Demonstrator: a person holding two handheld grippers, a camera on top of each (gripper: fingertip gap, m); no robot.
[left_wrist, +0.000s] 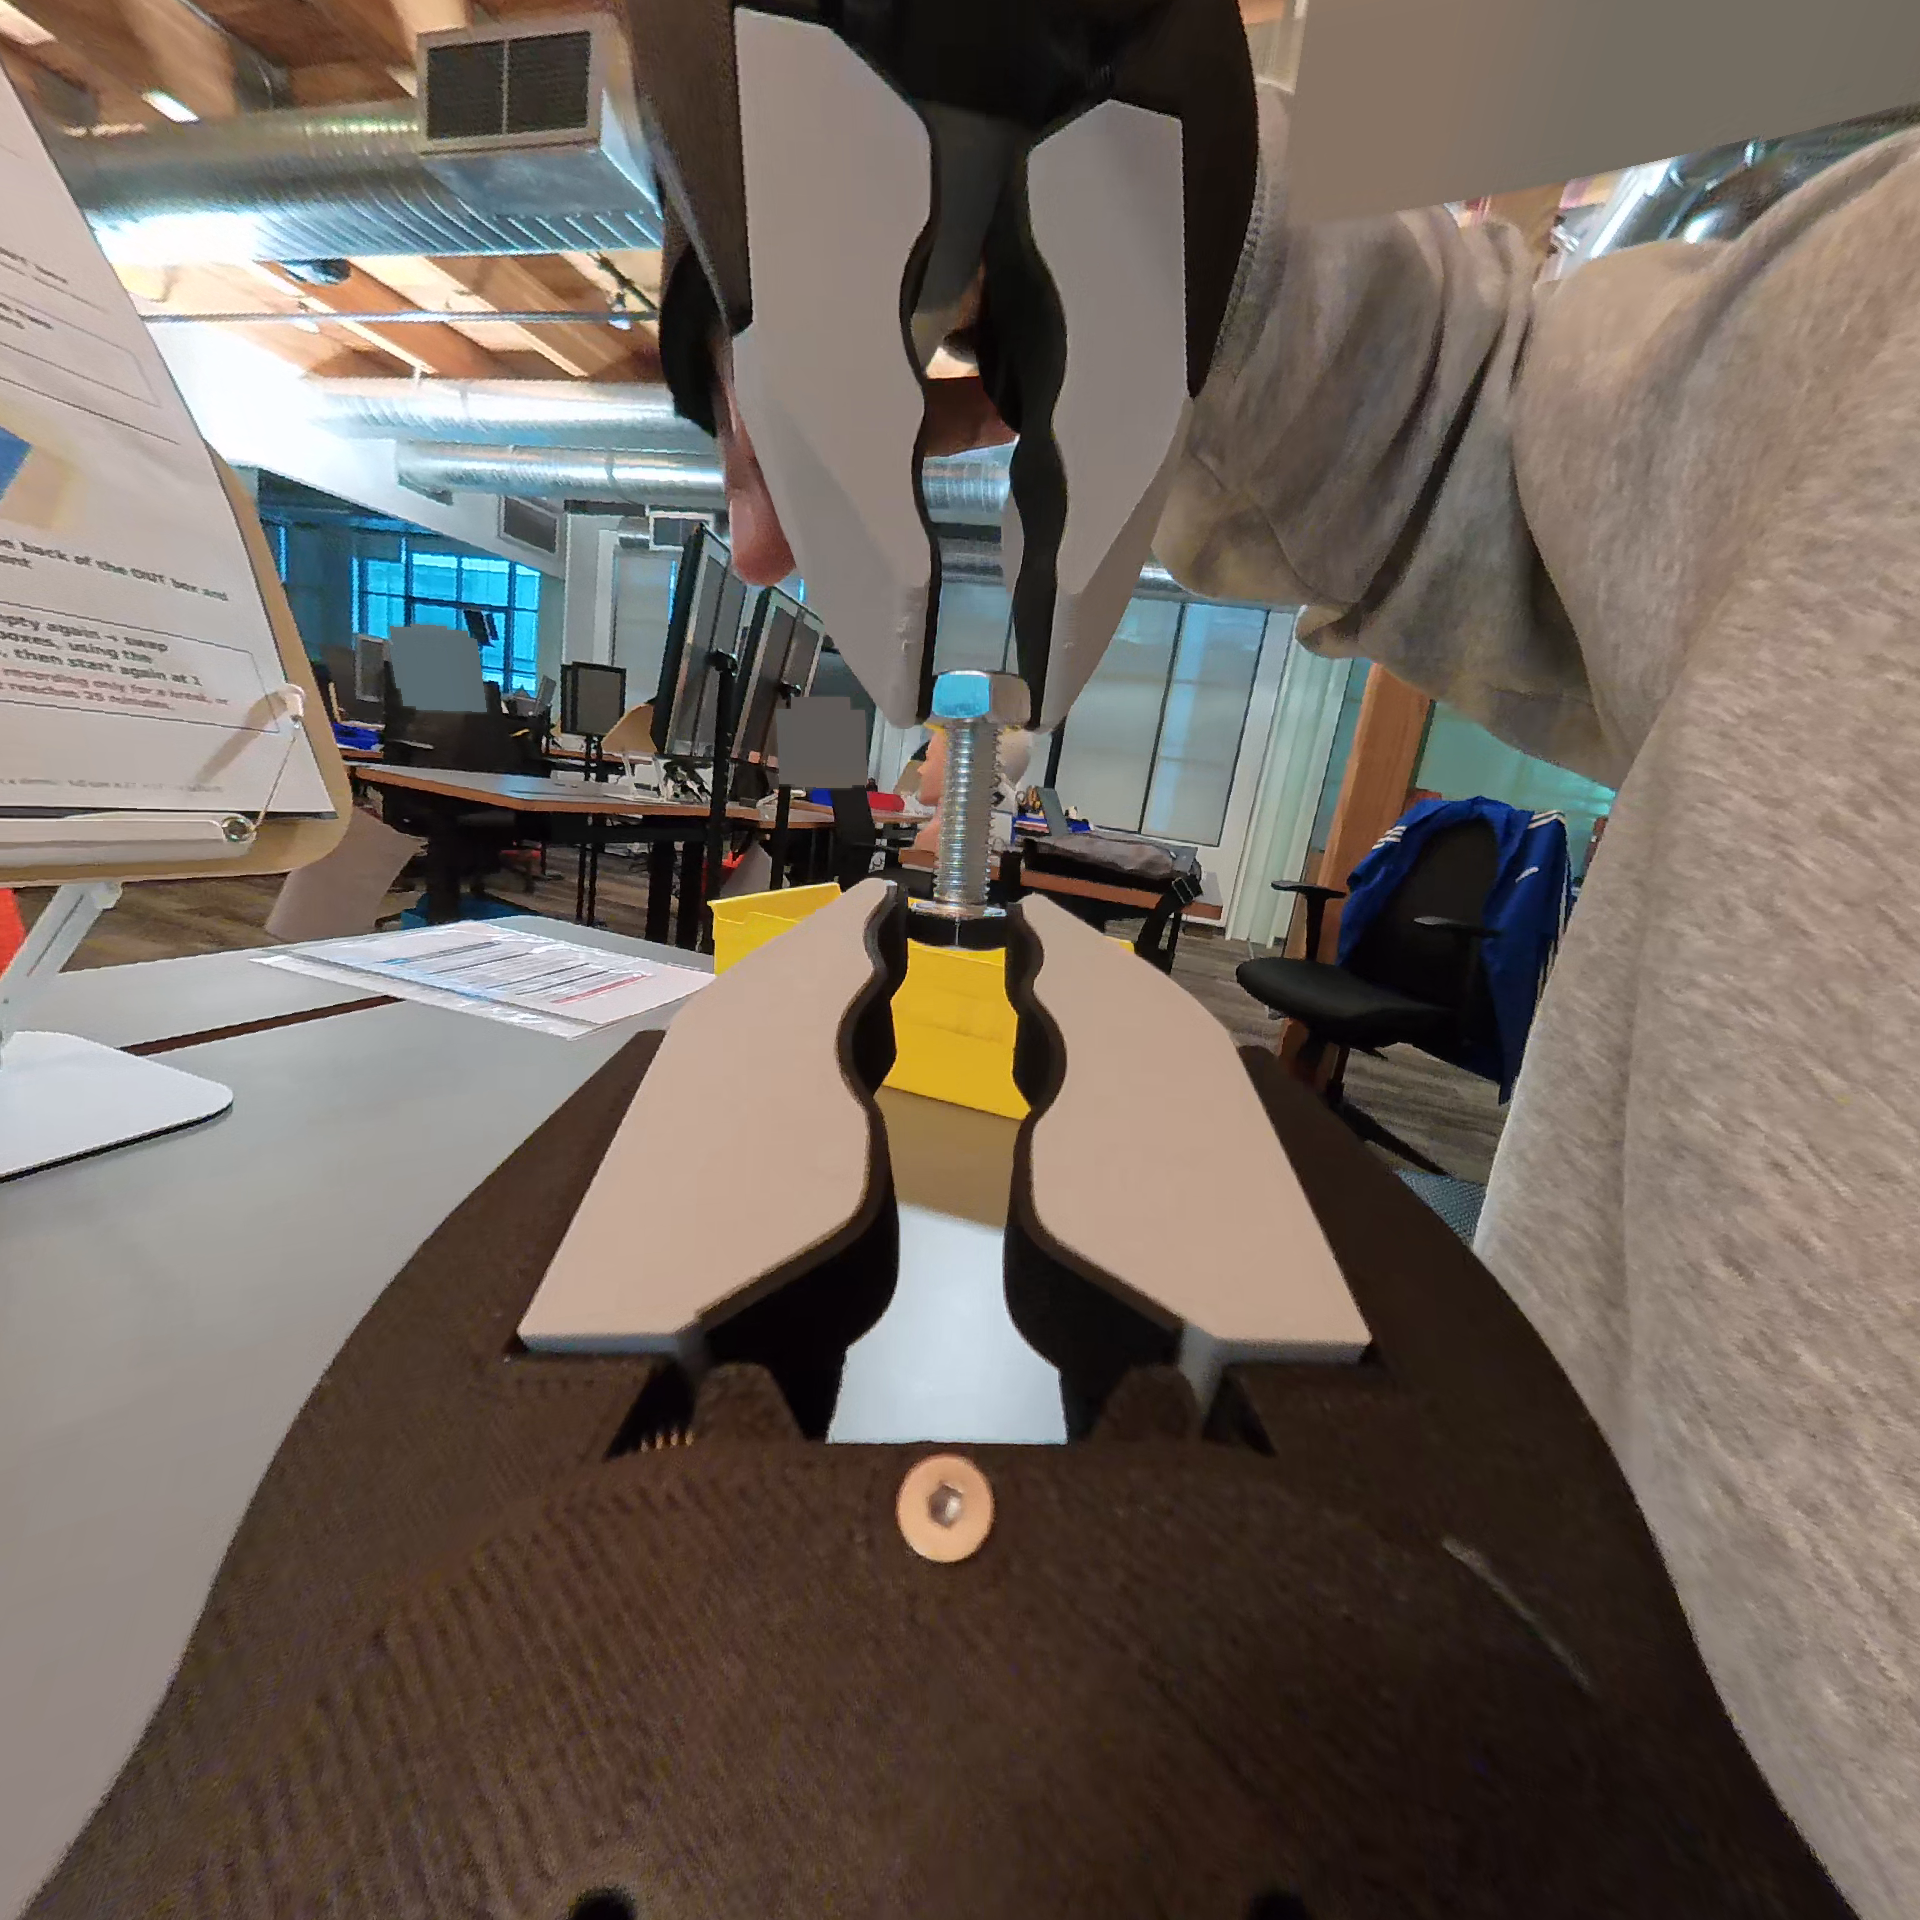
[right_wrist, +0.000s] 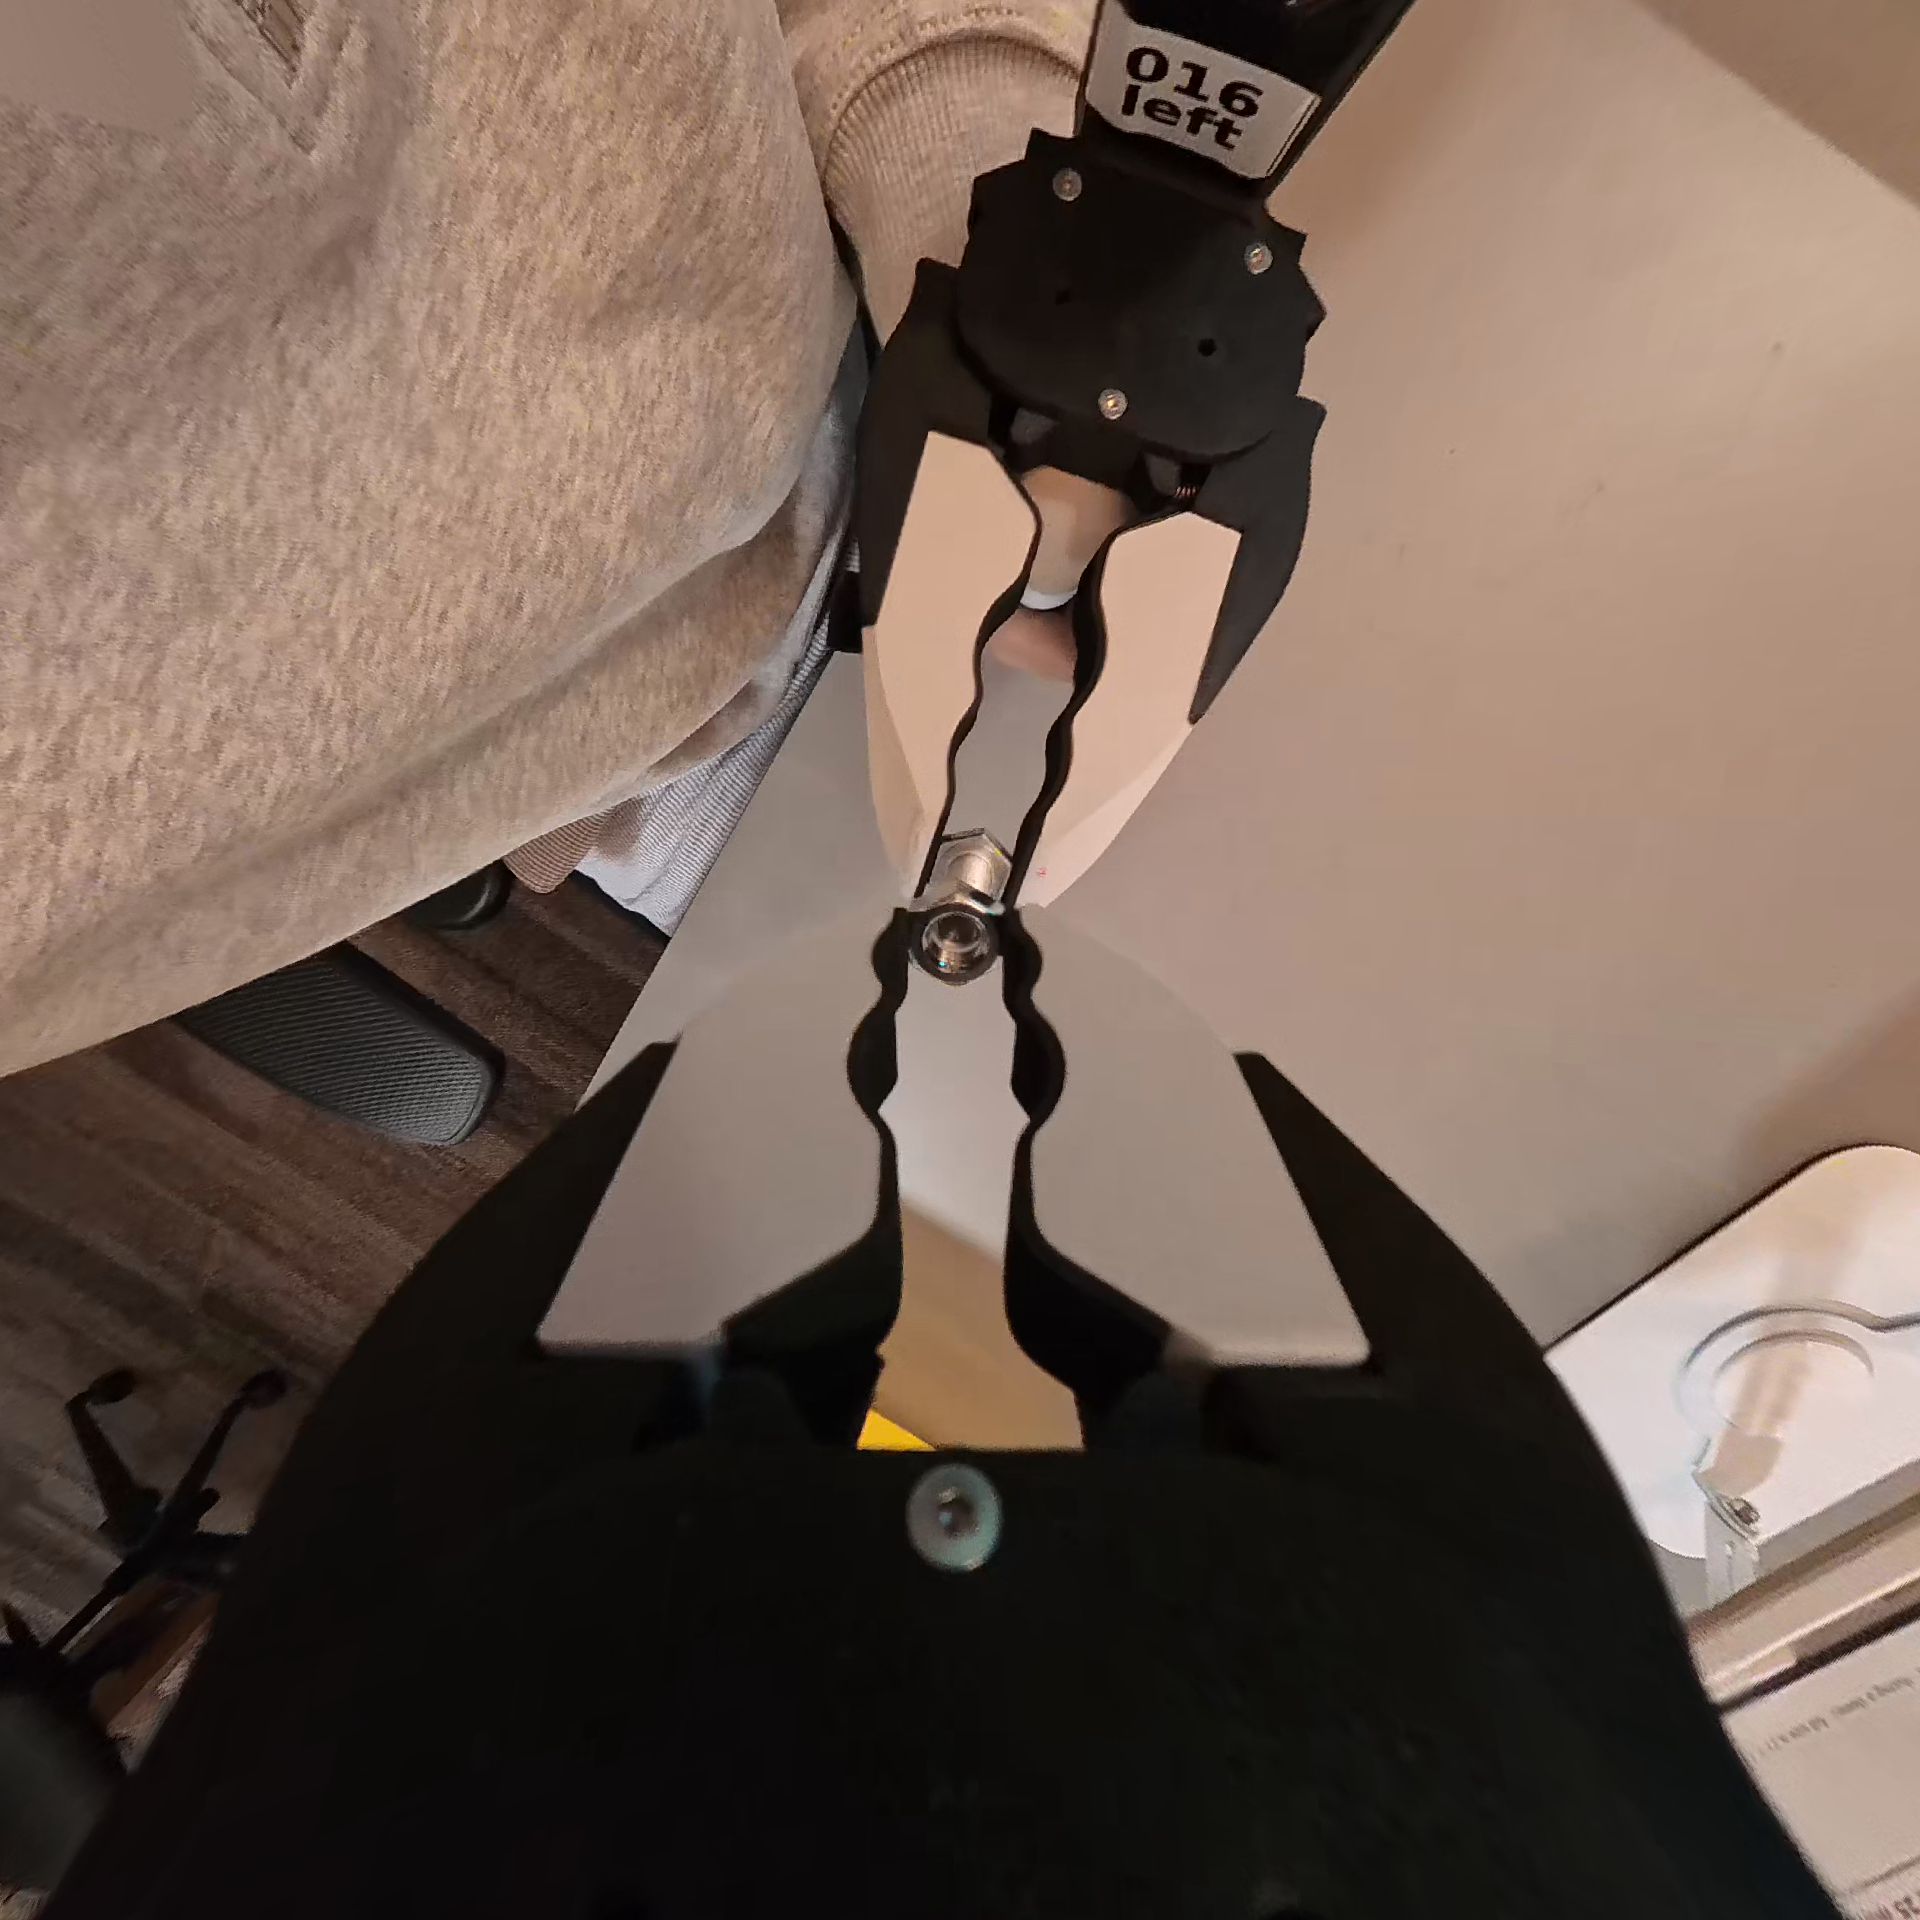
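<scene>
A silver threaded bolt (left_wrist: 964, 821) stands upright in the air between my two grippers. My left gripper (left_wrist: 951, 912) comes from below in the left wrist view and is shut on a nut (left_wrist: 957, 913) at the bolt's lower end. My right gripper (left_wrist: 977, 709) comes down from above and is shut on the bolt's hex head (left_wrist: 977, 694). In the right wrist view my right gripper (right_wrist: 951, 938) clamps the bolt head (right_wrist: 951, 943) at its tips. Beyond it the left gripper (right_wrist: 971, 868) grips the hex nut (right_wrist: 974, 854) over the pale table (right_wrist: 1455, 727).
A yellow bin (left_wrist: 951, 1029) sits on the grey table (left_wrist: 208, 1299) just behind the grippers. A document stand (left_wrist: 125, 623) with a white base (right_wrist: 1766, 1403) stands at the left, a laminated sheet (left_wrist: 488, 966) beyond it. A person's grey sleeve (left_wrist: 1662, 831) fills the right side. Both grippers' tips are close together, under 4 cm apart.
</scene>
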